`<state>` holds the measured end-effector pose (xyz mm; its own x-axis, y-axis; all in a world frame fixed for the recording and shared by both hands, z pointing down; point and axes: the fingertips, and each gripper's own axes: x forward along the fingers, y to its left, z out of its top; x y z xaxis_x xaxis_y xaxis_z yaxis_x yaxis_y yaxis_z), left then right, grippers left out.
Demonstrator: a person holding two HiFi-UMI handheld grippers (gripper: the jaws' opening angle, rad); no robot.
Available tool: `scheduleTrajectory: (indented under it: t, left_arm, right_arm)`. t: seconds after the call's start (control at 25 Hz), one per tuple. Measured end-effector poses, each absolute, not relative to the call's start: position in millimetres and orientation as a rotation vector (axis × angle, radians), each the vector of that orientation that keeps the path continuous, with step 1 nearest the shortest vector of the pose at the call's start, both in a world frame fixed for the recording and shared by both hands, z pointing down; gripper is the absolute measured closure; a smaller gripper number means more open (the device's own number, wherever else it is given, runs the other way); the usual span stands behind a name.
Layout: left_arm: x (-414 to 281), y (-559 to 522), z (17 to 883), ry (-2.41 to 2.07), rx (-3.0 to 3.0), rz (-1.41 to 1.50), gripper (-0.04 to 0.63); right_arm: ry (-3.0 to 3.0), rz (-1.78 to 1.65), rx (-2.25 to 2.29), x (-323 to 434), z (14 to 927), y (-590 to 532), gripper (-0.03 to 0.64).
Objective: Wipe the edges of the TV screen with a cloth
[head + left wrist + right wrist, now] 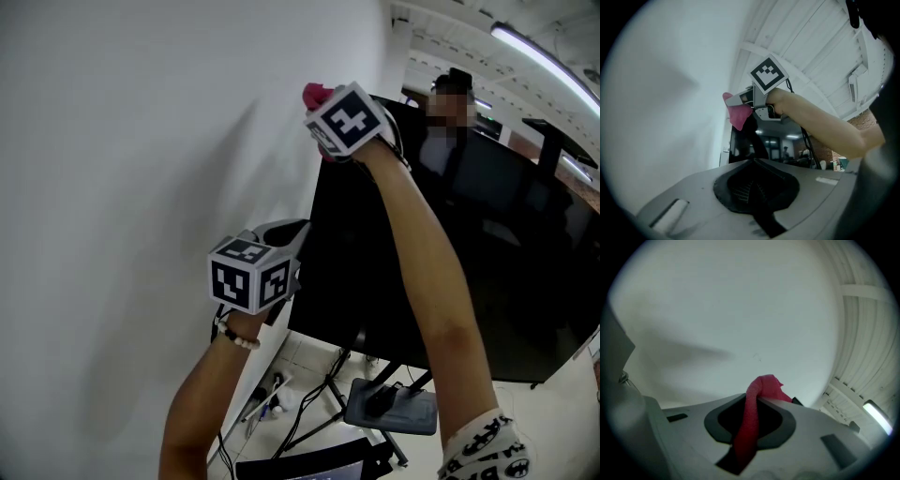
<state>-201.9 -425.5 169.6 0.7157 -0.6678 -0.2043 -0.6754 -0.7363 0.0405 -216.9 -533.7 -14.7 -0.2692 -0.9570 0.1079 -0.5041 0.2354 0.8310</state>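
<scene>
Cloth [765,386] clenched in right gripper [751,420] at TV [525,281] corner beside wall [141,141]; left gripper [754,186] clenched empty below.

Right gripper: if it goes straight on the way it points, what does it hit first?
Probably the plain white wall, past the pink cloth pinched in its fingers. Nothing else shows in that line; the distance is unclear.

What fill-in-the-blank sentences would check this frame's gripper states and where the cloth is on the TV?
1. The right gripper has its jaws ___ on the pink cloth.
2. The left gripper, jaws together, holds ___.
3. In the head view, the cloth is at the top ___ corner of the TV screen.
Missing words: shut; nothing; left.
</scene>
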Motion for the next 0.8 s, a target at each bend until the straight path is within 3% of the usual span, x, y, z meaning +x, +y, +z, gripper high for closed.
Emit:
scheduleTrajectory:
  t: [0.28,0.8]
  left_arm:
    - [-212,-421,194,1.158,-2.889,0.313,0.601]
    - [-223,-423,256,1.347,-2.874,0.223,0.601]
  right_arm:
    - [-1.967,-0.841,1.263,-235,50,-530,0.558]
    - [-2.176,-0.573,1.429,-200,162,-537,0.558]
